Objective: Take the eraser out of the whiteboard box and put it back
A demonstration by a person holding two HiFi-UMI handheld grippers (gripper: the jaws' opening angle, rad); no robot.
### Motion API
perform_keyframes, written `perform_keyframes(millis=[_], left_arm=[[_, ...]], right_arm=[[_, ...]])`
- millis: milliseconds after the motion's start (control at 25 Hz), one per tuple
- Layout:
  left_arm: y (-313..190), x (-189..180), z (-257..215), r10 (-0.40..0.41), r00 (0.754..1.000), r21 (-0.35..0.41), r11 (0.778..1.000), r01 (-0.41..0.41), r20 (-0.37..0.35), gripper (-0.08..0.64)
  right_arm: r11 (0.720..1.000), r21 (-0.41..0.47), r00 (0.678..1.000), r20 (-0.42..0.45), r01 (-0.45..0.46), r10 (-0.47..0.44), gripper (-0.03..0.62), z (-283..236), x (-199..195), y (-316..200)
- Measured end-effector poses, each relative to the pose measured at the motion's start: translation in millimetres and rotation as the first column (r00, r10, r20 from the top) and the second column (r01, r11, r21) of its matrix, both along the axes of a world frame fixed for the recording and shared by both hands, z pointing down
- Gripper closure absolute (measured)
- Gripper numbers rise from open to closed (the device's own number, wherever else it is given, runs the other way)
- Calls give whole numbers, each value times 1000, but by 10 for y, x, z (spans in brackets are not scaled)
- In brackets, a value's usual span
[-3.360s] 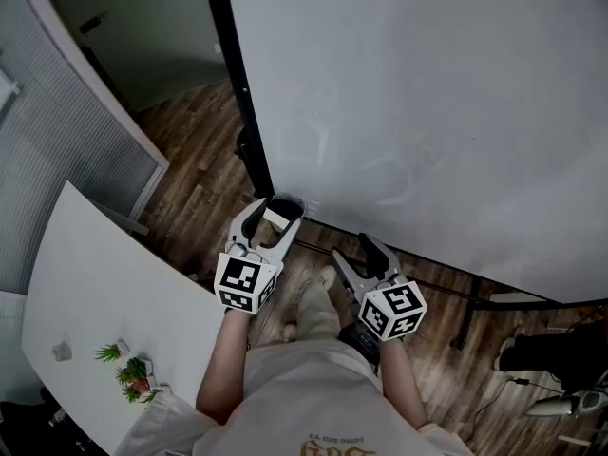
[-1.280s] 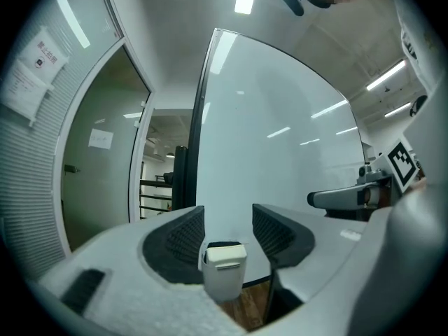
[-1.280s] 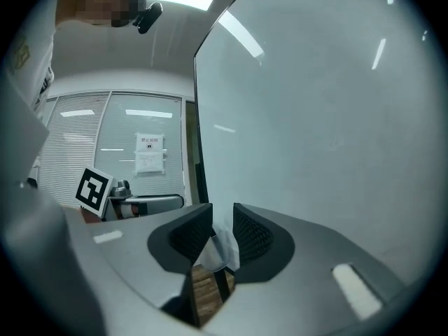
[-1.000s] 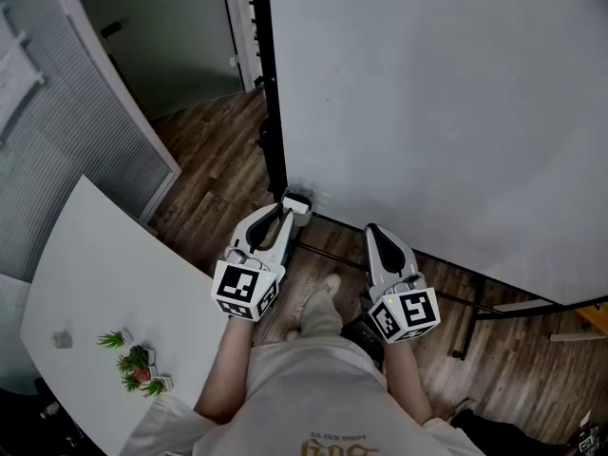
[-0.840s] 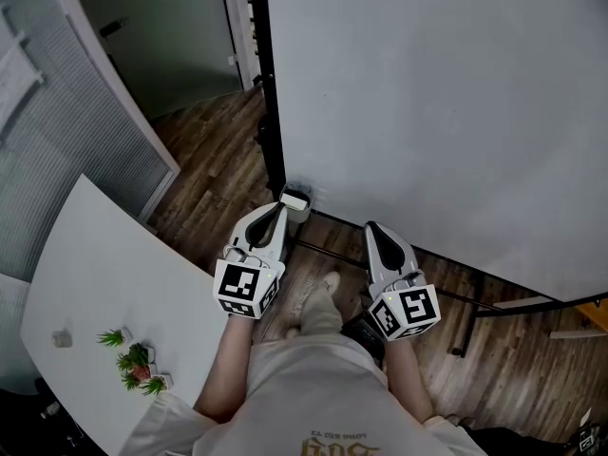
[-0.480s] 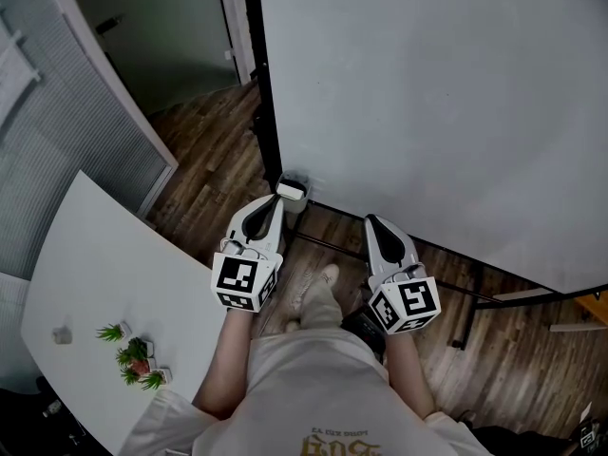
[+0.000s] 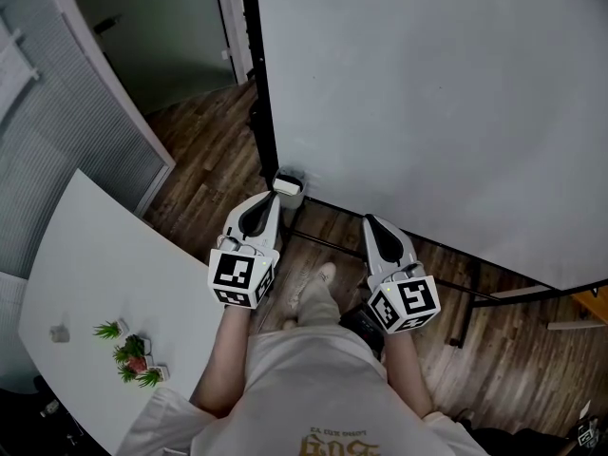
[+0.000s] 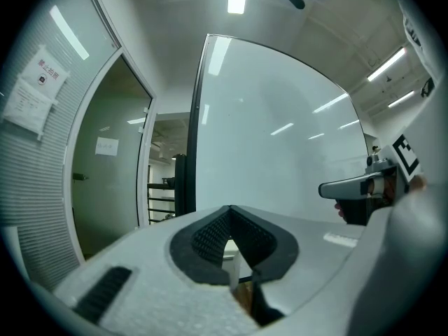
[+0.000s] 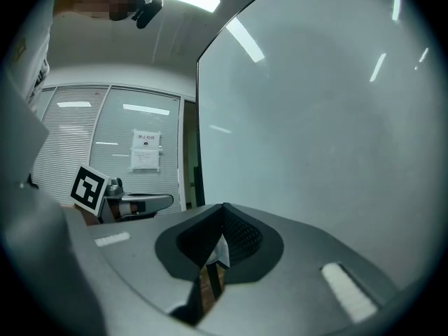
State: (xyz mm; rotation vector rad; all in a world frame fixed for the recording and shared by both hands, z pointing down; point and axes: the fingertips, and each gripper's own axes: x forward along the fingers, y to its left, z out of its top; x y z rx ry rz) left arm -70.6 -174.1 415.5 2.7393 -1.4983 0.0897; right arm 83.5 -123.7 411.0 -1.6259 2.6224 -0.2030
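Observation:
The small whiteboard box (image 7: 291, 192) hangs at the lower left corner of the whiteboard (image 7: 427, 103), and the white eraser (image 7: 285, 187) lies in it. My left gripper (image 7: 274, 199) points at the box from just short of it, with its jaws shut and nothing between them. To the right, my right gripper (image 7: 368, 220) is also shut and empty, facing the board's lower edge. In the left gripper view a pale bit of the box (image 8: 229, 249) shows past the closed jaws. The right gripper (image 8: 357, 187) appears at that view's right side.
A white table (image 7: 95, 274) with small potted plants (image 7: 128, 361) stands at the left. Behind it are a blinds-covered glass partition (image 7: 57, 141) and a doorway. The whiteboard's black post (image 7: 258, 93) and floor bar (image 7: 446, 293) stand over the wood floor.
The left gripper stood open around the eraser at the box earlier. It has since drawn back a little and its jaws have closed empty. The eraser stays in the box.

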Motion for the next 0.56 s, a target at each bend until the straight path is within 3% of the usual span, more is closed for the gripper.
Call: perform_keyframes(millis=[560], left_arm=[[-7, -79, 16, -4, 1000, -13, 1000, 4, -6, 563]], right_arm=[[1000, -4, 1000, 5, -1, 1, 581, 8, -59, 20]])
